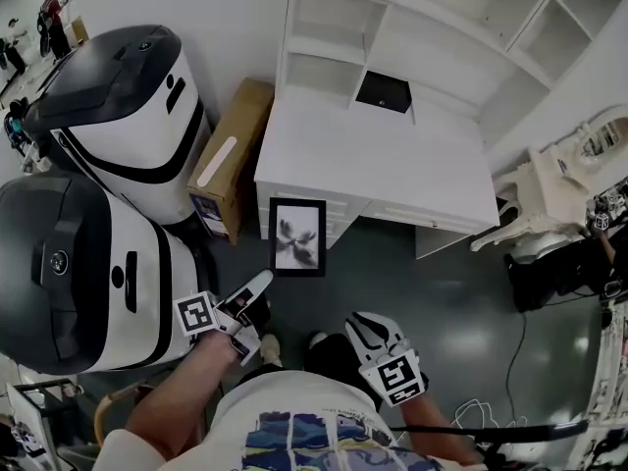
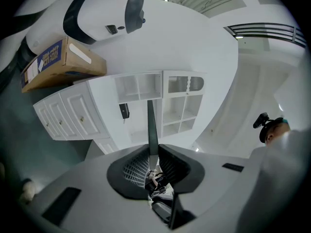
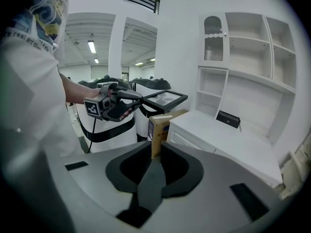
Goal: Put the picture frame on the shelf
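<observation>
The picture frame (image 1: 296, 236), black with a dark flower print, hangs in the air in front of the white desk (image 1: 373, 160). My left gripper (image 1: 261, 285) is shut on its lower left edge. In the left gripper view the frame (image 2: 151, 125) shows edge-on as a thin dark strip between the jaws. The right gripper view shows the left gripper (image 3: 127, 99) holding the frame (image 3: 166, 98) out flat. White shelves (image 1: 329, 32) rise at the back of the desk. My right gripper (image 1: 359, 324) hangs low near the person's body, shut and empty.
A small black box (image 1: 383, 91) sits at the back of the desk top. A cardboard box (image 1: 231, 155) leans left of the desk. Two large white-and-black machines (image 1: 128, 96) (image 1: 78, 263) stand at the left. An ornate white chair (image 1: 545, 189) and floor cables (image 1: 510, 361) are at the right.
</observation>
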